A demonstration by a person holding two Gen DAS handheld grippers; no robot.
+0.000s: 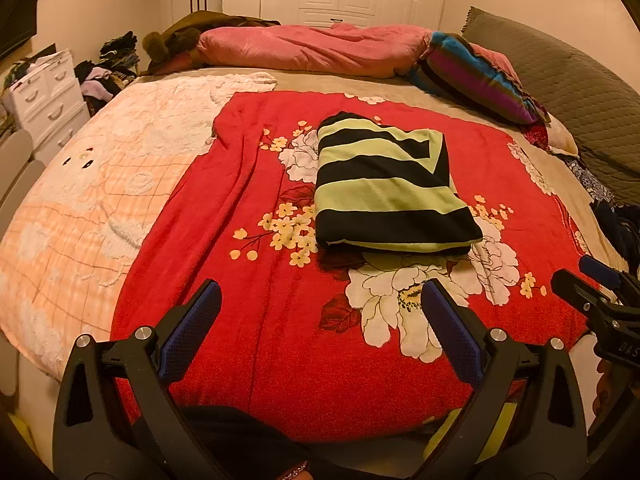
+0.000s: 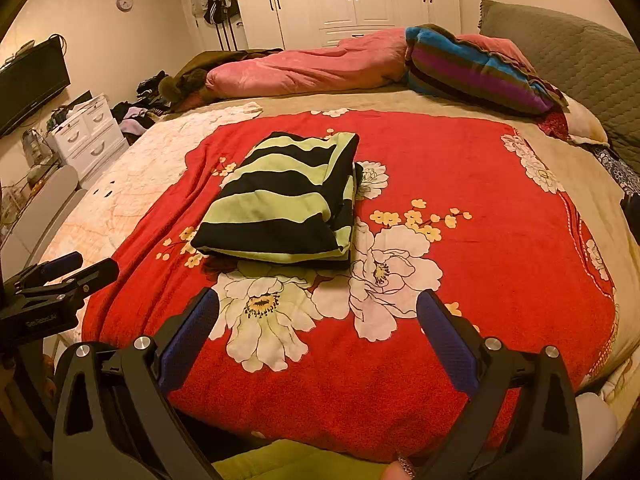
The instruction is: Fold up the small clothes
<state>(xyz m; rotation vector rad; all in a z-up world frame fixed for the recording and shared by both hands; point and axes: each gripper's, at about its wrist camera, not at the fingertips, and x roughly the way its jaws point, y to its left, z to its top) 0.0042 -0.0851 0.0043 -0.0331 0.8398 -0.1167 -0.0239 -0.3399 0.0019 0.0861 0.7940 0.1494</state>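
A black and light-green striped garment [image 1: 390,186] lies folded into a neat rectangle on the red floral blanket [image 1: 280,340]; it also shows in the right wrist view [image 2: 286,208]. My left gripper [image 1: 320,292] is open and empty, held near the bed's front edge, short of the garment. My right gripper [image 2: 318,302] is open and empty, also in front of the garment and apart from it. The right gripper shows at the right edge of the left wrist view [image 1: 600,280]. The left gripper shows at the left edge of the right wrist view [image 2: 68,268].
A peach and white blanket [image 1: 92,184] covers the bed's left part. A pink duvet [image 1: 312,50], a striped pillow [image 1: 476,76] and a grey headboard [image 1: 568,88] lie beyond. White drawers [image 1: 48,96] and a clothes pile [image 1: 108,68] stand left of the bed.
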